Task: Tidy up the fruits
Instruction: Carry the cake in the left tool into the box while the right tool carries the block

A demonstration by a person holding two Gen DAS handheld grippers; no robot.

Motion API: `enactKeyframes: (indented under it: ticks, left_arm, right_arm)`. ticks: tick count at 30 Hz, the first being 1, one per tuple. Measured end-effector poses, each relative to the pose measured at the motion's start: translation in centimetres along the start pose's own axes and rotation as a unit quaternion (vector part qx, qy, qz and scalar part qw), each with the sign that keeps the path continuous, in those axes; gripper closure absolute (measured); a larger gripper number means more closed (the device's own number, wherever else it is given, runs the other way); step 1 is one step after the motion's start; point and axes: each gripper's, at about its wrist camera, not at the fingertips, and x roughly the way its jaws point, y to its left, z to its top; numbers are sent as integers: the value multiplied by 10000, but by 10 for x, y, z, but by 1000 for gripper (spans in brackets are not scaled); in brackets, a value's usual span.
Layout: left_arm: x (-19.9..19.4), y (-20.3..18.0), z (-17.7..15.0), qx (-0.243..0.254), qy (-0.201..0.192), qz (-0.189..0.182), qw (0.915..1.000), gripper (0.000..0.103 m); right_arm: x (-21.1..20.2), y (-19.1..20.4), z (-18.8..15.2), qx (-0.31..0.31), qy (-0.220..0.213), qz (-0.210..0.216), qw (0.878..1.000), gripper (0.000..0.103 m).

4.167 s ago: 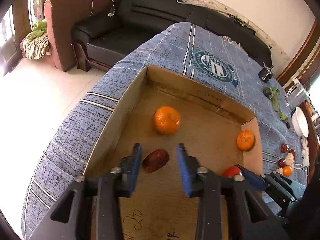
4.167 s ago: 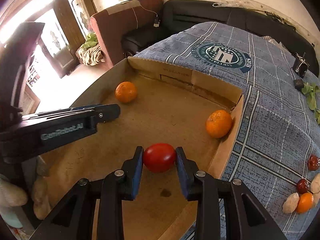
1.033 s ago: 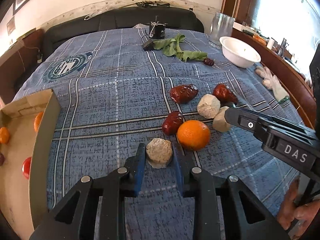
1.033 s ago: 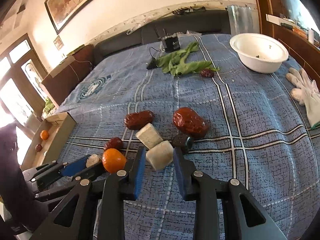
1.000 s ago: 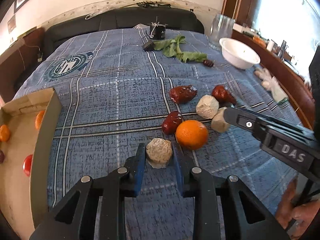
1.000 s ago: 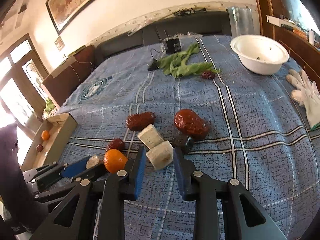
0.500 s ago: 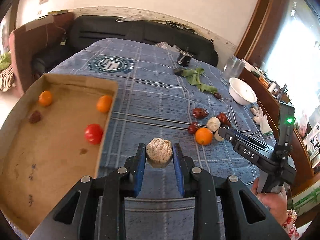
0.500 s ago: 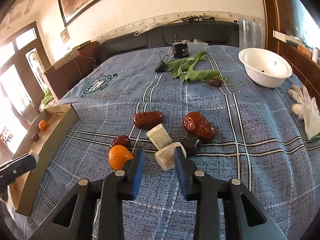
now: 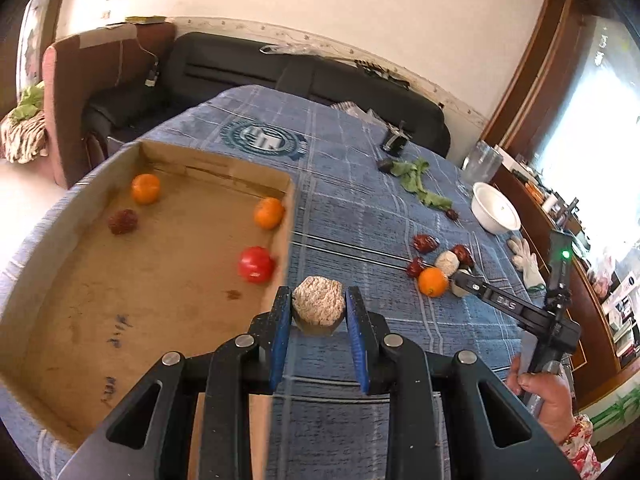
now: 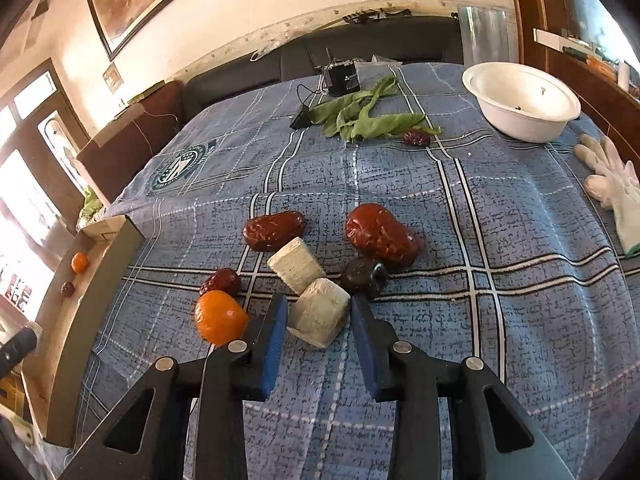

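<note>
My left gripper (image 9: 319,310) is shut on a beige rough lump (image 9: 318,305), held in the air just right of the cardboard box (image 9: 48,264). In the box lie two oranges (image 9: 145,188), a dark red date (image 9: 123,221) and a red tomato (image 9: 256,265). My right gripper (image 10: 320,312) is open around a white chunk (image 10: 320,316) on the blue cloth; its pads stand apart from it. Beside it lie an orange (image 10: 220,316), another white chunk (image 10: 296,265), red dates (image 10: 382,238) and a dark fruit (image 10: 363,275).
A white bowl (image 10: 520,100), green leaves (image 10: 368,118), a small black device (image 10: 344,78) and a white glove (image 10: 614,188) lie at the far side of the table. A sofa (image 9: 240,76) stands behind. The box wall (image 10: 92,308) is at the left.
My left gripper has lifted the beige lump off the cloth and carried it left toward the box. My right gripper has opened a little around the white chunk.
</note>
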Motion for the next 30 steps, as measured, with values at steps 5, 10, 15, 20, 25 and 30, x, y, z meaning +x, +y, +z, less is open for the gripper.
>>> enactKeyframes:
  ticks: [5,10,15,20,25,30]
  left_arm:
    - [-14,37,6,-291,-26,165,9994,77]
    - [-18,74,27,-412,12,489,9980,77]
    - [-7,103,54,-337,189,892,9953,77]
    - [22,131,61,-436,666,1102,9907,77]
    - [38,144,59,-469,898,1170,9880,77]
    - [46,152,60,-548,1048,1189,9858,77]
  right_arm:
    - [-30,17,3,64,-193,413,9989,68]
    - [-51,75,16,-353,-160,1212,9919,67]
    - [-35,157,17,-833,272,1981,9762,67]
    - [6,236,0,-1503,758,2112,9628,67]
    - [48,276,-17,-1861,1107,1923,9571,66]
    - [73,285,-20,-1937,1254,1694,9582,66]
